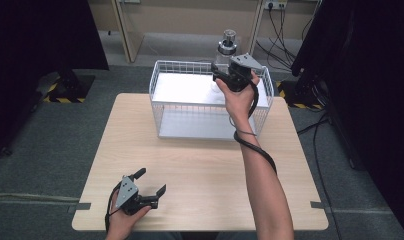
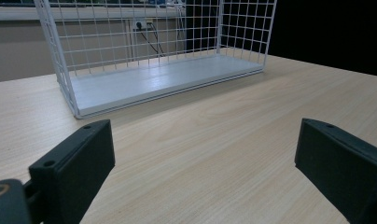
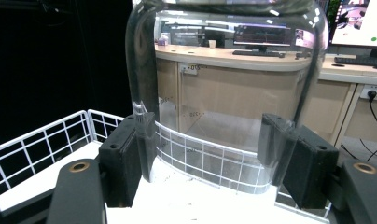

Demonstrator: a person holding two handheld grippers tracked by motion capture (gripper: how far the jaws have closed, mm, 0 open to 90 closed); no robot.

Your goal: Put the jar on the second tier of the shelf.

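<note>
A clear glass jar [image 1: 227,46] with a metal lid stands upright at the back right of a white wire basket [image 1: 190,63]. My right gripper [image 1: 225,75] is shut on the jar's lower body. In the right gripper view the two black pads [image 3: 130,154] press the jar [image 3: 224,70] from both sides, with my right gripper [image 3: 205,128] over the basket's white floor [image 3: 177,200]. I cannot tell whether the jar's base touches that floor. My left gripper [image 1: 151,181] rests open and holds nothing near the table's front left; its view shows my left gripper [image 2: 205,140] facing the basket [image 2: 130,42].
The basket sits at the far middle of a light wooden table [image 1: 200,170]. Black cloth-covered stands [image 1: 40,35] flank the table on both sides. Cables [image 1: 285,35] lie on the grey floor at the back right.
</note>
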